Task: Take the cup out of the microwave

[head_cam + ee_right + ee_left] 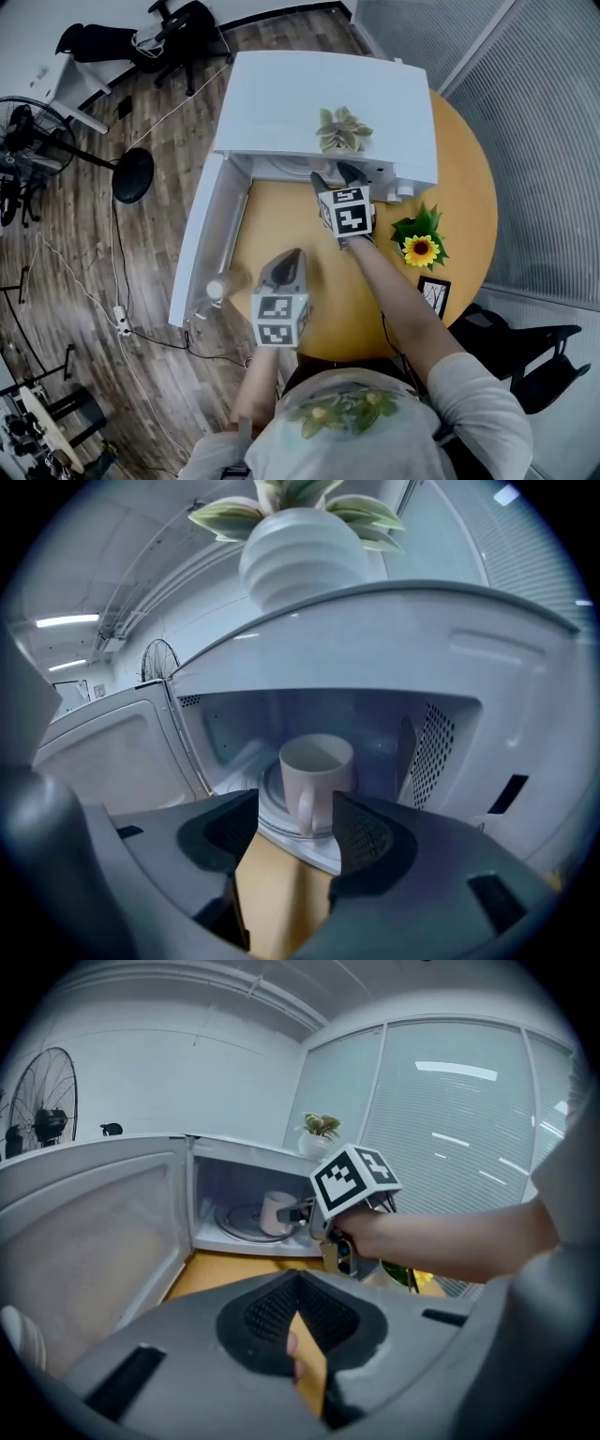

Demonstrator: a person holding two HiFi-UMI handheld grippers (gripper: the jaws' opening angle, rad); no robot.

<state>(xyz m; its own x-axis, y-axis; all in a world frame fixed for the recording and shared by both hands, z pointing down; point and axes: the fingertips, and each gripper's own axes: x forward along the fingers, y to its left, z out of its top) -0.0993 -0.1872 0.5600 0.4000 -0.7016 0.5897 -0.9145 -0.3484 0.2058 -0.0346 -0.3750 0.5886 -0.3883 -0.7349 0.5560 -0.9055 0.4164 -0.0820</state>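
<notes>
Wood-plank flooring surrounds a round yellow tabletop [281, 220] that carries a white microwave [319, 94], with its door [202, 239] swung wide open to the person's left. A small potted plant [342, 129] sits on the microwave's top near the front edge, and a sunflower [421, 248] stands on the tabletop to the right. Inside the cavity a pale cup [317, 766] stands upright on the glass turntable [270, 794], its handle facing the opening. The right tongs [295, 822] reach to the cavity's mouth with their jaws apart. The cup's handle lies in the gap between the tips, and the jaws have not closed on it; whether they touch the cup cannot be told. The left tongs [300, 1283] hang back over the tabletop in front of the open door, well apart from the cup. Their tips are together, with nothing between them and only a thin wedge of tabletop showing below.
</notes>
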